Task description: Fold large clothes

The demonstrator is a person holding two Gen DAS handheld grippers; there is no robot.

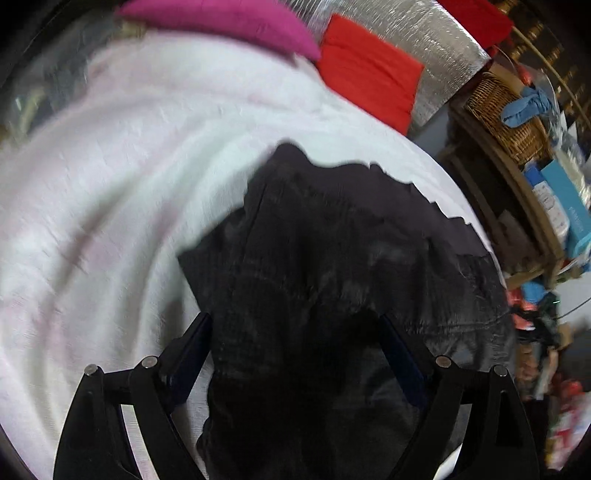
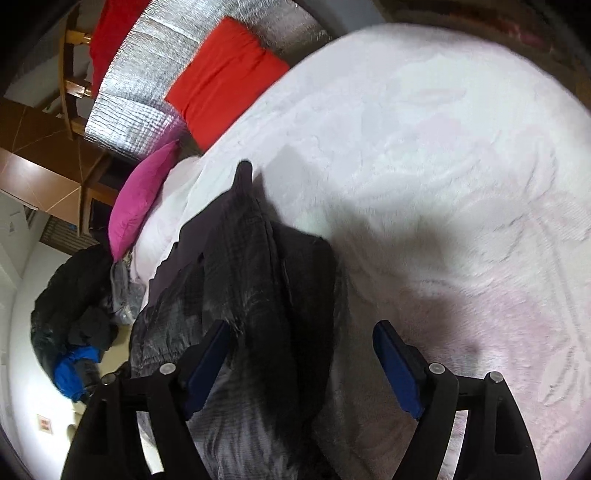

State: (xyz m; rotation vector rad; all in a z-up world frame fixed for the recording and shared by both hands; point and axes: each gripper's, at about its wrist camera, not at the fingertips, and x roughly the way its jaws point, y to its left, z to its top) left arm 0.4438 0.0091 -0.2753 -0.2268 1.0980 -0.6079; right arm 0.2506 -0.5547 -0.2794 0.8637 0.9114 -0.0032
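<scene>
A large black garment [image 1: 332, 258] lies bunched on a white fleecy blanket [image 1: 129, 166] that covers a bed. My left gripper [image 1: 295, 328] hangs over it with its jaws wide apart, the cloth filling the space between and under the fingers; I see no grip on it. In the right wrist view the same garment [image 2: 251, 288] lies in a folded heap near the bed's left edge. My right gripper [image 2: 301, 339] is open above the garment's right side and the blanket [image 2: 443, 184], holding nothing.
A pink pillow [image 1: 229, 22] and a red pillow [image 1: 369, 81] lie at the head of the bed against a silver padded headboard [image 1: 436, 48]. A wicker basket [image 1: 506, 114] and shelves stand beside the bed. Dark clothes [image 2: 74, 306] are piled on the floor.
</scene>
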